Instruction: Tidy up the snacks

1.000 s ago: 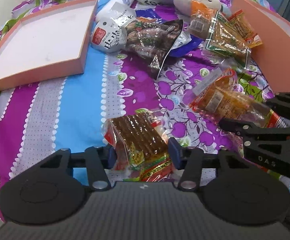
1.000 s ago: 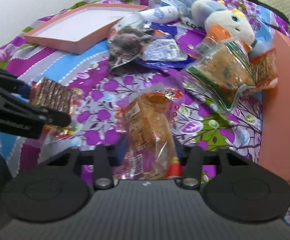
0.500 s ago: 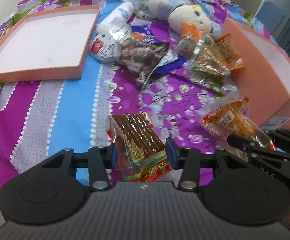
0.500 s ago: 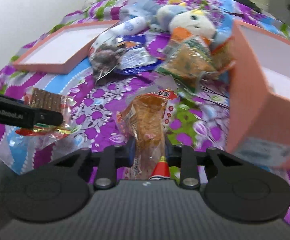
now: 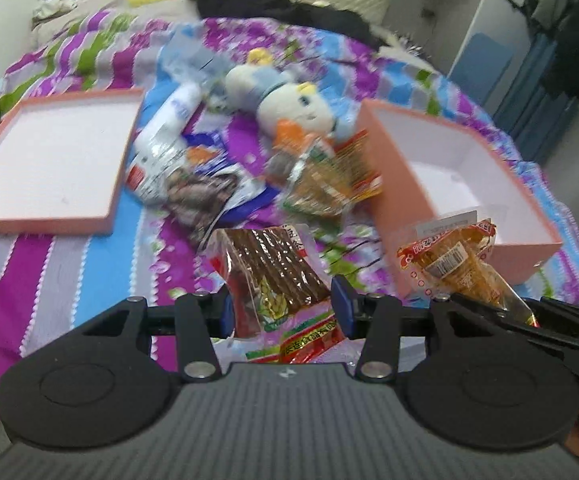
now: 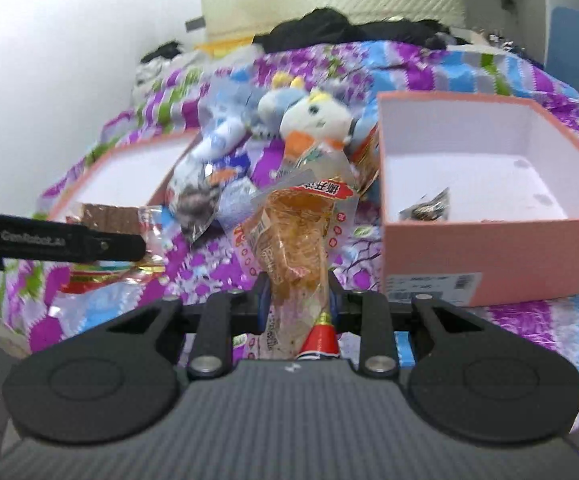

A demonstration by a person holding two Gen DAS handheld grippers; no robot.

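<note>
While both snack packets hang clear of the patterned bedspread (image 5: 101, 256), each sits pinched in its own tongs. The left gripper (image 5: 281, 310) has its blue pads pressed on either side of a packet of brown sticks (image 5: 277, 276), jaws fairly narrow around it. The right gripper (image 6: 295, 300) is clamped even tighter on an orange snack packet (image 6: 299, 232), which stands up nearly straight between the fingers. From the left camera that orange packet shows in front of the near corner of the deep pink box (image 5: 393, 216) — whether it overlaps the rim or merely sits before it is hard to judge through the blur.

The box stands open on the right side of the bed with a small dark packet (image 6: 427, 209) lying inside. Its shallow lid (image 5: 49, 232) lies well apart to the left. Between them a heap of other snack bags (image 5: 193, 188) rests just beside a plush duck (image 5: 293, 108).
</note>
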